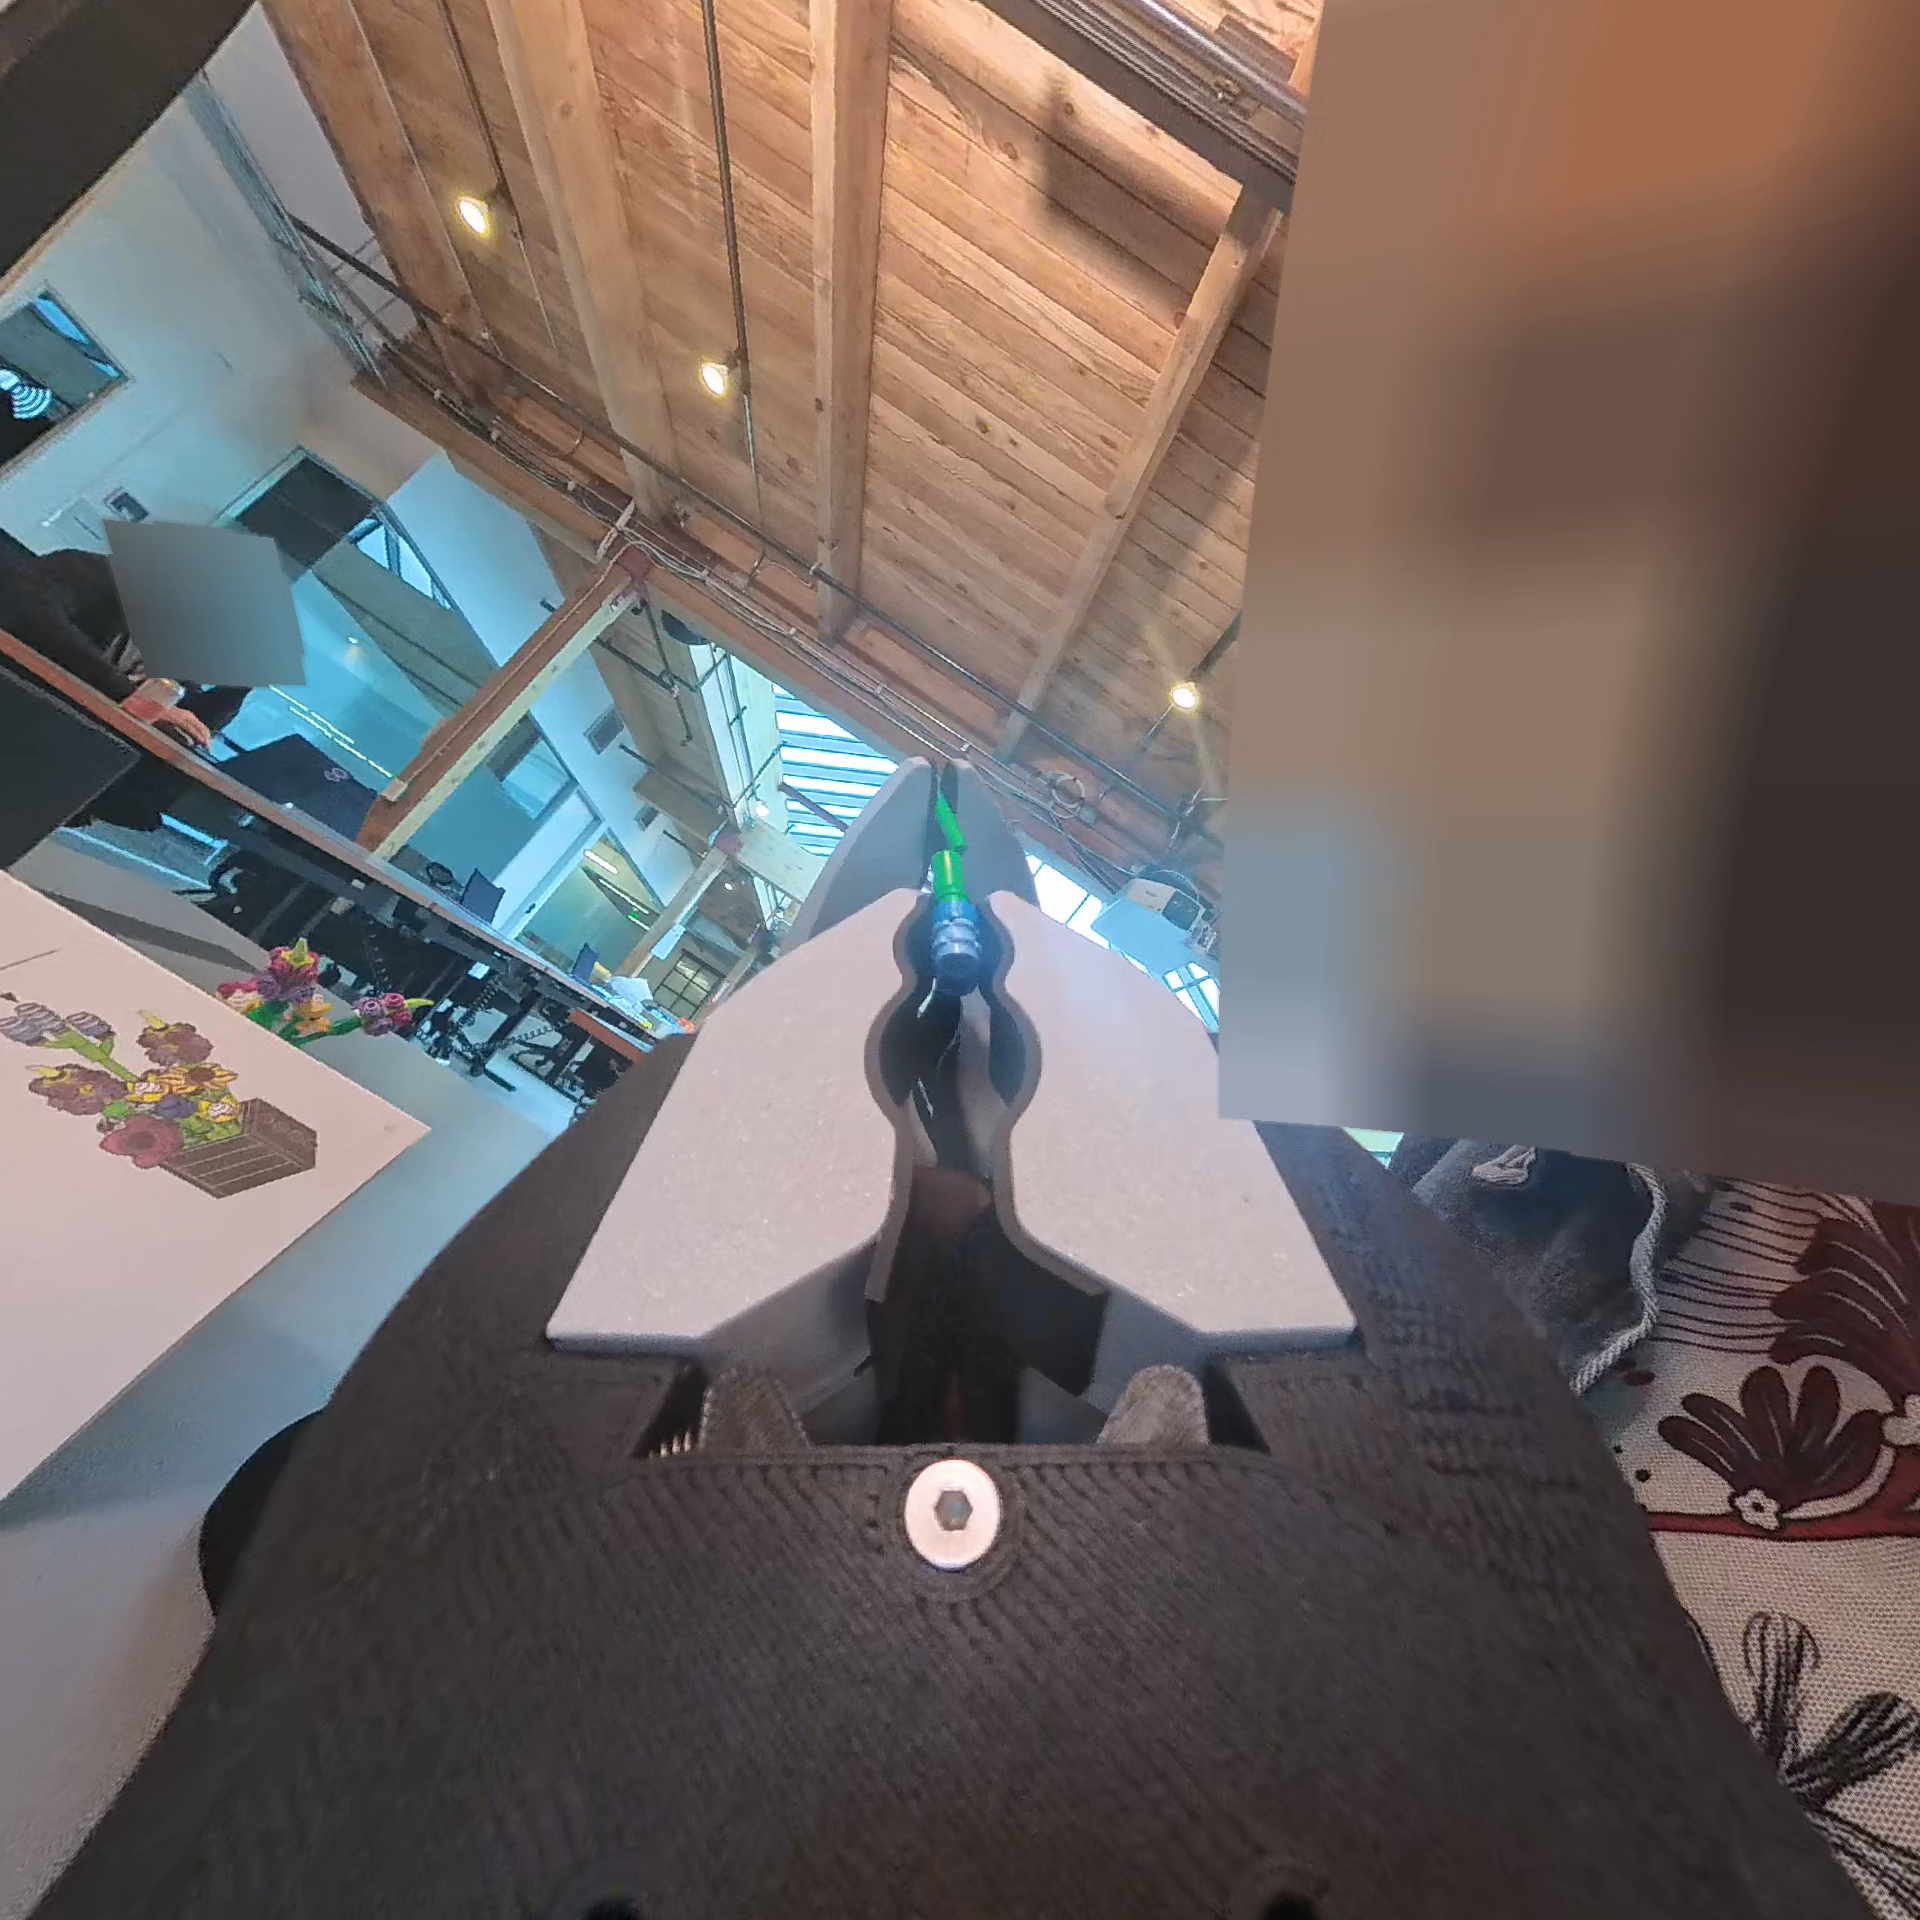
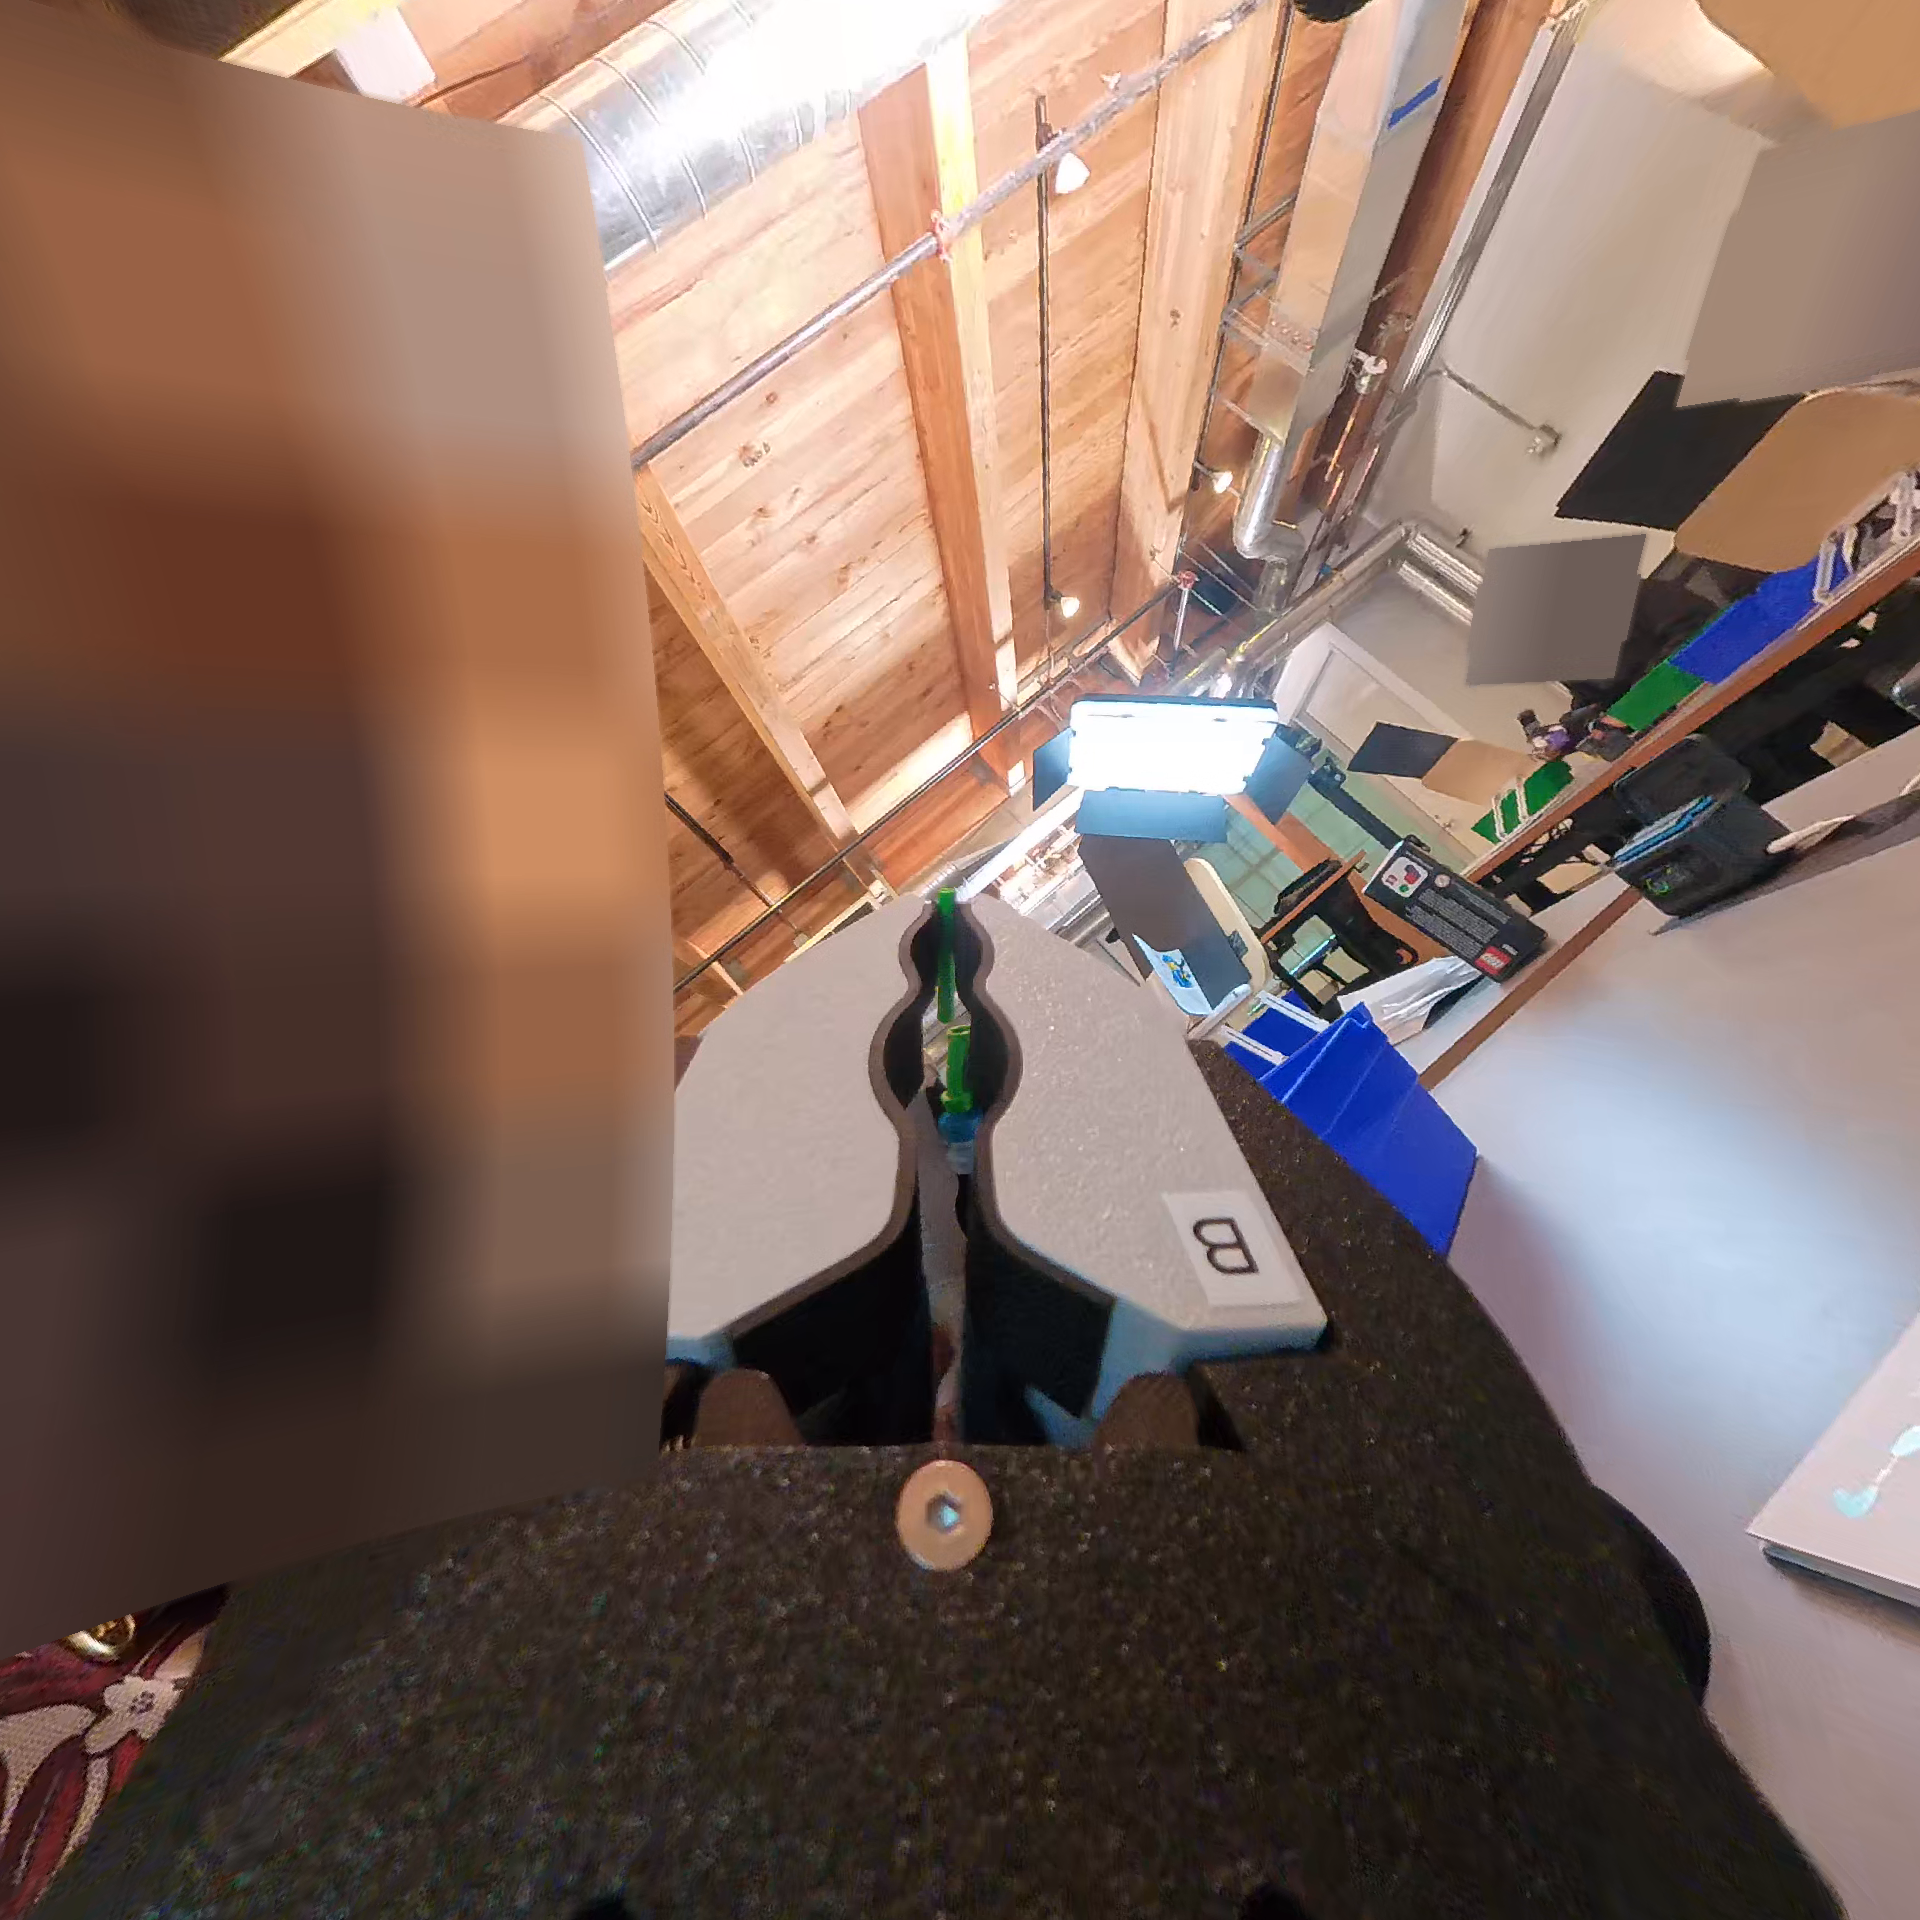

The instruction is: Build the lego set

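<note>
Both grippers point up toward the wooden ceiling. In the left wrist view my left gripper (image 1: pixel 951 920) is shut on a green stem (image 1: pixel 945 831) with a blue round piece (image 1: pixel 954 940) at its near end. The stem runs on between two more grey fingers (image 1: pixel 883 842), apparently the right gripper's. In the right wrist view my right gripper (image 2: pixel 948 914) is shut on a thin green stem (image 2: pixel 945 961). A second green piece (image 2: pixel 957 1060) and a blue piece (image 2: pixel 956 1138) show lower in the gap between its fingers.
An open instruction booklet (image 1: pixel 156 1195) with a flower picture lies on the grey table at the left, with built Lego flowers (image 1: pixel 296 987) behind it. Blue bins (image 2: pixel 1351 1112), a black Lego box (image 2: pixel 1455 920), a lit studio lamp (image 2: pixel 1164 743) and a grey table (image 2: pixel 1683 1195) are at the right.
</note>
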A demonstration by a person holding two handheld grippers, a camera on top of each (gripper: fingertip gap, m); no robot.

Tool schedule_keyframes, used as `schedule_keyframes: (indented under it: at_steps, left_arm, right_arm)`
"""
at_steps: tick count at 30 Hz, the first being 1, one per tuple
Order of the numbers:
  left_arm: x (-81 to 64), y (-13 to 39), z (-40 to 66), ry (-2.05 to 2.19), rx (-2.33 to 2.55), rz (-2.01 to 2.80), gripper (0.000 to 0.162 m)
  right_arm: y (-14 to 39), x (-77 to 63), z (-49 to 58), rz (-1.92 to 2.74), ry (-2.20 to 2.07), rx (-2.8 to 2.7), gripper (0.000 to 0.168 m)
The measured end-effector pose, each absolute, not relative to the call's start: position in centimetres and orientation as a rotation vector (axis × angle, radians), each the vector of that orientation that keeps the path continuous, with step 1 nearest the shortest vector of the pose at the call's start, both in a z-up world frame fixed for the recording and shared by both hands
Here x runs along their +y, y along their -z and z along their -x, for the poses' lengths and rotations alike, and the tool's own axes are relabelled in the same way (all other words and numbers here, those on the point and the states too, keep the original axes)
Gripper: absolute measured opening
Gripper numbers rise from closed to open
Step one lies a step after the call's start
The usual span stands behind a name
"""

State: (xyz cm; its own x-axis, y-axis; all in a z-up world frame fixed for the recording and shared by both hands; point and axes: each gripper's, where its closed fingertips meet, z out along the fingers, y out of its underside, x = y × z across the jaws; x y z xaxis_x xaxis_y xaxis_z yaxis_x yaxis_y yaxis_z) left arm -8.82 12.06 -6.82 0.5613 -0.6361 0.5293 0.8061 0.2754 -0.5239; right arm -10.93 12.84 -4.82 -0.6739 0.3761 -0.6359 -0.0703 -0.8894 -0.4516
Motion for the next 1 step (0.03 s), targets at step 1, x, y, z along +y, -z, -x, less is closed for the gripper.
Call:
schedule_keyframes:
  at_steps: [1]
  left_arm:
    - [12.04,6.82,8.81,0.979,-0.231,0.847,0.008]
  right_arm:
    - [4.92,12.79,10.94,1.122,-2.597,-0.586,0.002]
